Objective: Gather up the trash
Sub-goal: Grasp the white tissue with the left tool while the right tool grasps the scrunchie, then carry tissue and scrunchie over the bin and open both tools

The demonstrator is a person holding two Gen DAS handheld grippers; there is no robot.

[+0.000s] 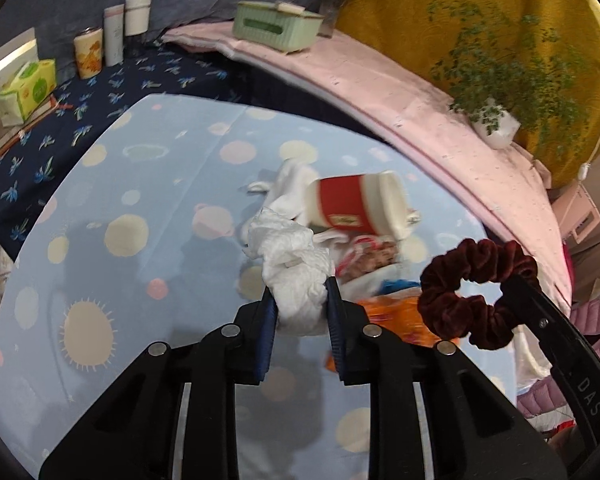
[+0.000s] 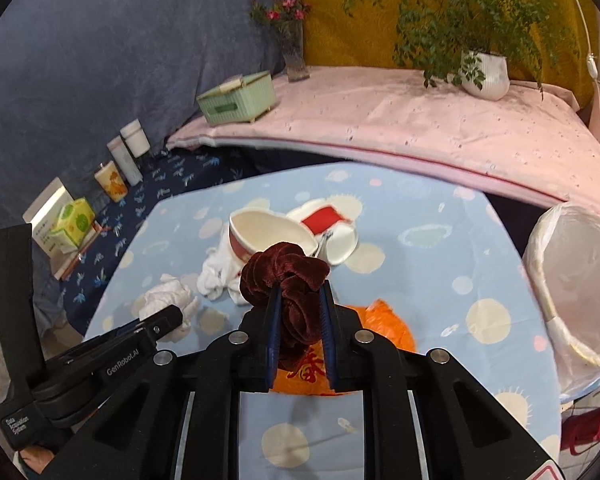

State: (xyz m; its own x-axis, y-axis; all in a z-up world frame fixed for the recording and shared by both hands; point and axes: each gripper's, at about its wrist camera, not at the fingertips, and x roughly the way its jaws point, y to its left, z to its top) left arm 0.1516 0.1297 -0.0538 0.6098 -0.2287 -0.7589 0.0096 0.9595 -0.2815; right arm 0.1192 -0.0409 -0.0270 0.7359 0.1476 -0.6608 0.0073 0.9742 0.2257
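Observation:
My left gripper (image 1: 300,296) is shut on a crumpled white tissue (image 1: 296,264), held above the light blue spotted tablecloth (image 1: 140,240). The tissue also shows in the right wrist view (image 2: 168,300), with the left gripper (image 2: 172,320) on it. My right gripper (image 2: 300,292) is shut on a dark red velvet scrunchie (image 2: 288,280), which also shows in the left wrist view (image 1: 472,280). Ahead lie a red and white paper cup (image 1: 356,204) on its side, a paper bowl (image 2: 268,232), white cloth (image 2: 216,276) and an orange wrapper (image 2: 380,320).
A bin lined with a white plastic bag (image 2: 576,276) stands at the table's right edge. Behind are a pink-covered shelf (image 2: 420,120) with a green tissue box (image 2: 236,100), a vase (image 2: 294,56) and a potted plant (image 2: 484,72). Bottles (image 2: 128,156) and a green box (image 2: 74,220) stand left.

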